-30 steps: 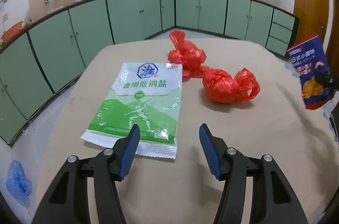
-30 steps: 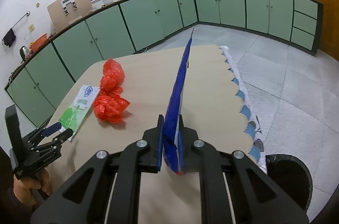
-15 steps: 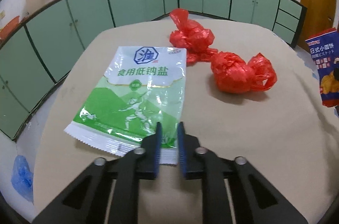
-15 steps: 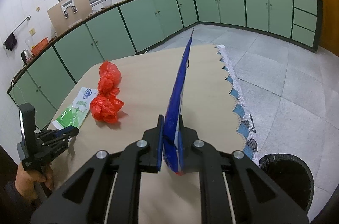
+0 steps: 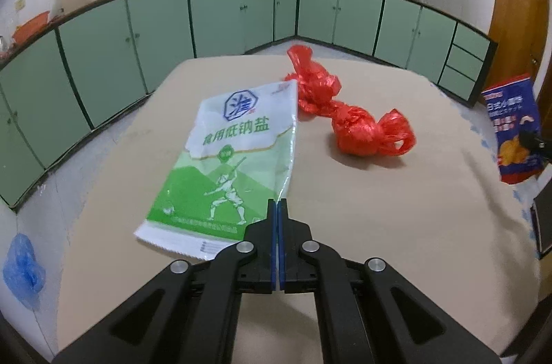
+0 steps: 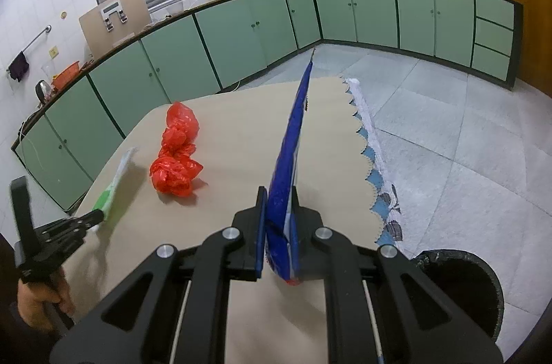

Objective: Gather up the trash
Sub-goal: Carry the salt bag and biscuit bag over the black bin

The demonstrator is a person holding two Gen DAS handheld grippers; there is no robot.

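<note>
Green-and-white plastic, the salt packet [image 5: 238,164], is now clamped at its near corner between the jaws of the left gripper [image 5: 277,203]; a second ago those jaws stood wide apart just short of the packet's near edge, and half a second ago they were closing on it; now they are clenched on the film, and the packet no longer lies flat; its far end tilts up off the bench [image 5: 396,209], which the right wrist view confirms, showing it edge-on and lifted [image 6: 115,183]. That means one more piece of trash is secured and, by my judgement, ready to be carried to the black bin [image 6: 459,288] on the floor to the right of the right gripper [image 6: 277,215]; two red plastic bags [image 5: 365,131] remain on the bench ahead of the left jaws, slightly to their right. The right gripper has not changed; its jaws grasp the blue snack bag [image 6: 288,157], held upright and edge-on above the bench. The left gripper points forward and downward over the bench; a hand [image 6: 39,305] grips its handle at the lower left of the right wrist view; the right gripper slopes down likewise.
</note>
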